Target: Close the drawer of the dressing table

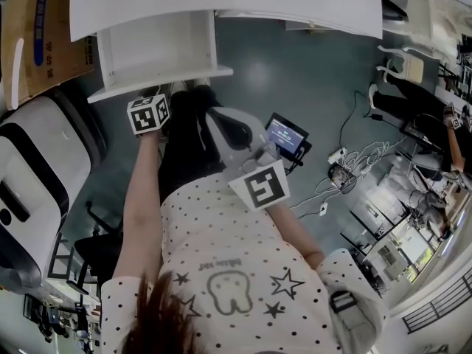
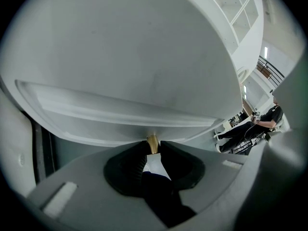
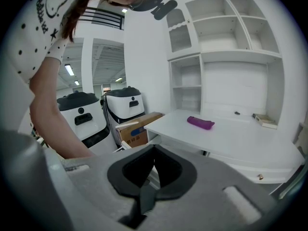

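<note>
Left gripper view shows the left hand-held gripper [image 2: 153, 148] clamped on the small brass knob [image 2: 153, 141] of the white wooden drawer [image 2: 120, 114] at frame centre, so push straight and level; the right hand-held gripper [image 3: 153, 161] is closed, empty.

A purple roll [image 3: 200, 122] lies on the white dressing table [image 3: 231, 138]. The open white drawer [image 1: 158, 46] juts from the table's front, brass knob [image 2: 153, 143] foremost. A brown cardboard box [image 3: 137, 129] stands left of the table.

The left arm [image 1: 140, 205] stretches out to the drawer [image 1: 158, 82]. The left gripper [image 2: 153, 147] tilts steeply down, its jaws closed on the drawer's brass knob [image 2: 153, 141]. The right gripper [image 3: 154, 153] hangs back from the drawer, jaws together and empty.
</note>
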Demonstrator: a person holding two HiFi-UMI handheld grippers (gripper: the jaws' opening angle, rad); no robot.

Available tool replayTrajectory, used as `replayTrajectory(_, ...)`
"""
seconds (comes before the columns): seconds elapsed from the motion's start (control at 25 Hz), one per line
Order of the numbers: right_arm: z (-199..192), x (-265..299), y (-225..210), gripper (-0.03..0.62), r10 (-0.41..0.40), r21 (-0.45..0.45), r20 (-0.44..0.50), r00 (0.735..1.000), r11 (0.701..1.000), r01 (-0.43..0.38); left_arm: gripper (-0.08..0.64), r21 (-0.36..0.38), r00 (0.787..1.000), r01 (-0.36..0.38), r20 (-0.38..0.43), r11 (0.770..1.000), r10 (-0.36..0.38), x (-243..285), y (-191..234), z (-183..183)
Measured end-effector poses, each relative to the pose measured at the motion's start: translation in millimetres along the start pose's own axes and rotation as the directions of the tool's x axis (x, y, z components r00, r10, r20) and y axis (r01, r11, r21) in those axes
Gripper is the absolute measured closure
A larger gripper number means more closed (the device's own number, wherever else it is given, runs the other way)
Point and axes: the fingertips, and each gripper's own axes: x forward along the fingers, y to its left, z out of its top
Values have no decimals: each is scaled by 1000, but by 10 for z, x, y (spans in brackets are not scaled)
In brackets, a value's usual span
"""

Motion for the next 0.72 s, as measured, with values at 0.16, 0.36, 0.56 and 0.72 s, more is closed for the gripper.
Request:
replayTrajectory(0.16,0,-10,-8,597,6,-4,-3,1000,1000,-6,469,-1,1000,-14,4,1000,14,2,-6,19)
replayTrajectory(0.36,9,-13,-31,597,6,1,2,1000,1000,-6,469,0,1000,-16,8,1000,16,12,-6,45)
replayTrajectory(0.56,9,-2,-64,597,9,-6,3,1000,1000,-9,471,-6,1000,-24,10,1000,24,31,6,68)
replayTrajectory(0.72,10,-10,-73,597,9,1,10,1000,1000,-9,471,-4,1000,-28,9,1000,28,38,8,72)
